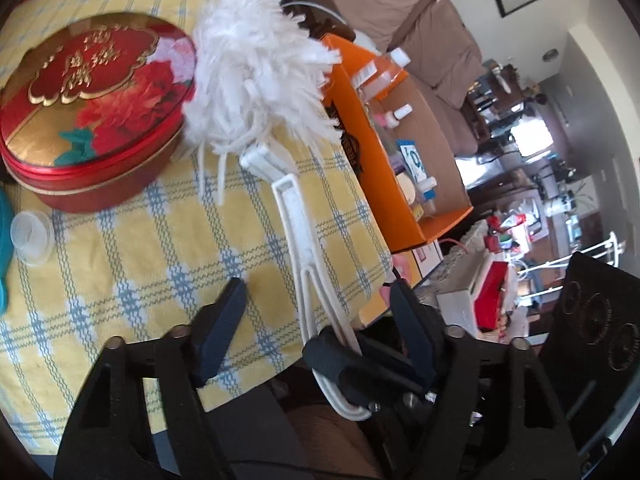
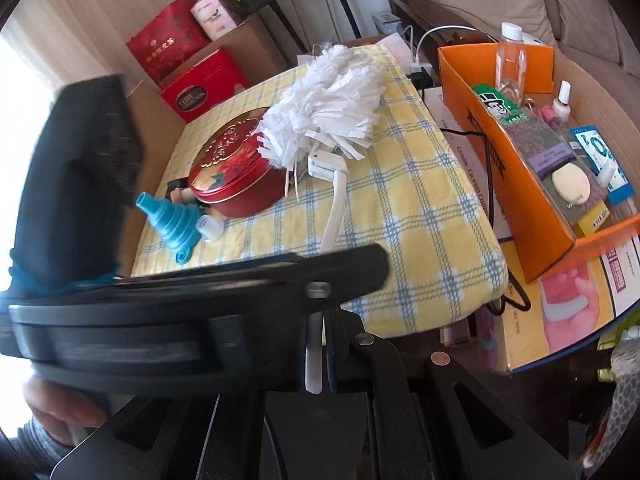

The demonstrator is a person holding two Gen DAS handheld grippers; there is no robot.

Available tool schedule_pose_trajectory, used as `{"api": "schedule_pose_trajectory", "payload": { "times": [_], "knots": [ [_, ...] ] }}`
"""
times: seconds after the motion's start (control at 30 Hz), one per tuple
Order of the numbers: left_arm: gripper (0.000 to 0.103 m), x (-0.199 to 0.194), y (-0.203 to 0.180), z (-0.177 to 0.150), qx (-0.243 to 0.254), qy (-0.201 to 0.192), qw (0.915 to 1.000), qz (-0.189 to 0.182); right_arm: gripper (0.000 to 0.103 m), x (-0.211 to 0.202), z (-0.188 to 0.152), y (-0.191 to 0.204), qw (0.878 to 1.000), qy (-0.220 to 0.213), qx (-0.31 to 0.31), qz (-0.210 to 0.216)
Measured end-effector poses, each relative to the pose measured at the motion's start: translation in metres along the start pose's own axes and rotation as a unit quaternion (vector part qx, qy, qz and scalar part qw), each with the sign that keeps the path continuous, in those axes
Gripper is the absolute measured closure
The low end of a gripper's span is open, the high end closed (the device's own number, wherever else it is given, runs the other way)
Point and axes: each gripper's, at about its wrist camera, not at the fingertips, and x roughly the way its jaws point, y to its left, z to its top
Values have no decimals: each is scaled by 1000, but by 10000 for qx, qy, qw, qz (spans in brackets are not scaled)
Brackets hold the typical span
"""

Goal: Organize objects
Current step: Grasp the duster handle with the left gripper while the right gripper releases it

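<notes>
A white fluffy duster point(image 1: 256, 68) lies on the yellow checked cloth point(image 1: 140, 272), its head leaning on a red flowered tin point(image 1: 88, 112). Its long white handle point(image 1: 298, 216) runs toward me. My right gripper point(image 1: 340, 346) is shut on the looped end of that handle; the right wrist view shows the handle point(image 2: 314, 360) pinched between its fingers point(image 2: 320, 340). My left gripper point(image 1: 316, 286) straddles the handle just ahead of that grip, jaws apart, pads clear of it. In the right wrist view the left gripper's black frame point(image 2: 180, 312) crosses the foreground, blurred, and hides part of the handle.
An orange box point(image 2: 512, 184) with bottles and packets stands right of the cloth. A teal funnel point(image 2: 172, 216) and a small clear cap point(image 2: 210, 228) lie beside the tin point(image 2: 236, 172). Red gift boxes point(image 2: 200, 88) stand behind. A hand point(image 2: 60, 408) shows at lower left.
</notes>
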Motion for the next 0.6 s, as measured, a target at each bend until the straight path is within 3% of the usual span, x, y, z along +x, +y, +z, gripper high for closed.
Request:
{"api": "schedule_pose_trajectory", "payload": {
  "times": [0.17, 0.6],
  "knots": [
    [70, -2, -7, -3, 165, -2, 9999, 31, 96, -4, -2, 5, 10000, -24, -17, 43],
    [74, -46, -27, 5, 532, -386, 9977, 140, 95, -26, 8, 27, 9991, -359, -239, -47]
  ]
}}
